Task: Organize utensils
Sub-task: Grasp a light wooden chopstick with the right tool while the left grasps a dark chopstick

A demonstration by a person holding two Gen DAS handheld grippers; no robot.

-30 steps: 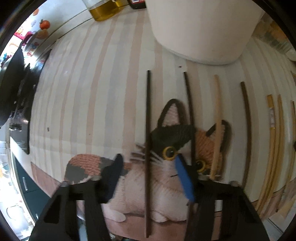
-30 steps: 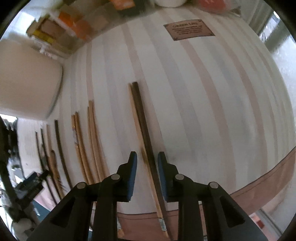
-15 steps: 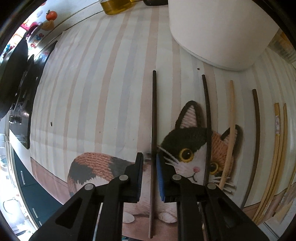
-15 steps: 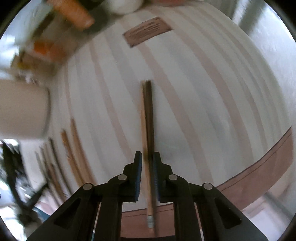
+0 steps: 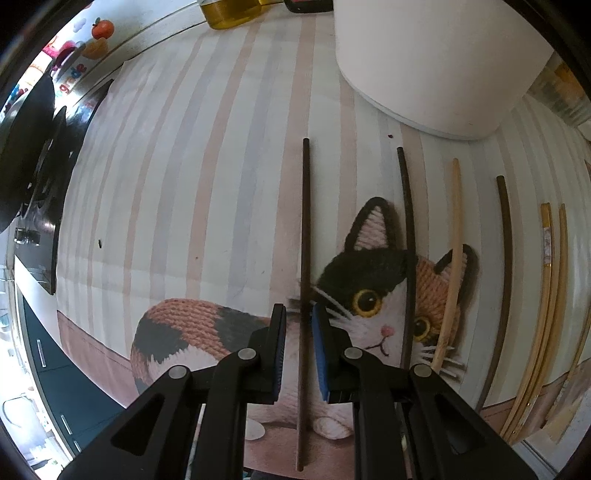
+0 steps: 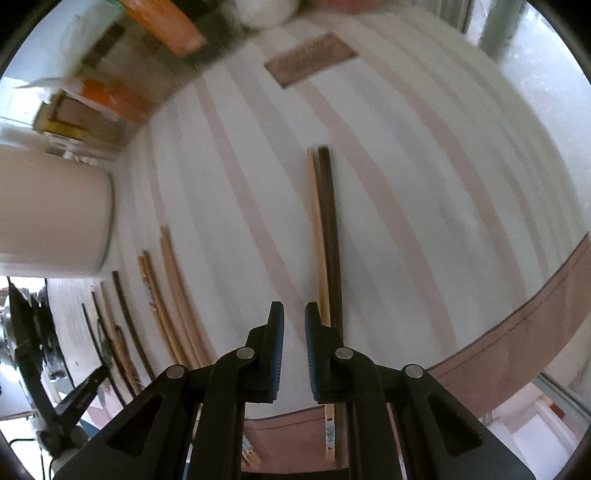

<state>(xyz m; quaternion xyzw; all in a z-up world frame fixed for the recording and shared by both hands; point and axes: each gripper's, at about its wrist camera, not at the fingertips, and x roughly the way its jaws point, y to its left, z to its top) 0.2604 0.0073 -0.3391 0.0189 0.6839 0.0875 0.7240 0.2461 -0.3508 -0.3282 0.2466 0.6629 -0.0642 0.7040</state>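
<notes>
A thin dark chopstick (image 5: pixel 305 221) lies lengthwise on the striped cat mat (image 5: pixel 184 166). My left gripper (image 5: pixel 299 310) points down over it with the jaws narrow around it. The right pad is against the stick and a sliver of mat shows beside the left pad. To its right lie a dark stick (image 5: pixel 406 221), a pale stick (image 5: pixel 455 229), another dark stick (image 5: pixel 506 240) and a bamboo pair (image 5: pixel 552 277). In the right wrist view, a pale chopstick (image 6: pixel 316 221) and a dark chopstick (image 6: pixel 328 221) lie side by side and pass under the right finger. My right gripper (image 6: pixel 294 308) is nearly together with nothing in the slit.
A large white container (image 5: pixel 436 62) stands on the mat's far side, also in the right wrist view (image 6: pixel 48 214). An oil bottle (image 5: pixel 229 11) stands behind it and a black stove (image 5: pixel 26 147) at the left. The mat's brown border (image 6: pixel 535 314) marks its edge. Boxes (image 6: pixel 162 22) line the back.
The left jaws went from wide apart to narrow around the dark chopstick. The right gripper rolled and shifted left, so the pair once between its jaws now lies under its right finger.
</notes>
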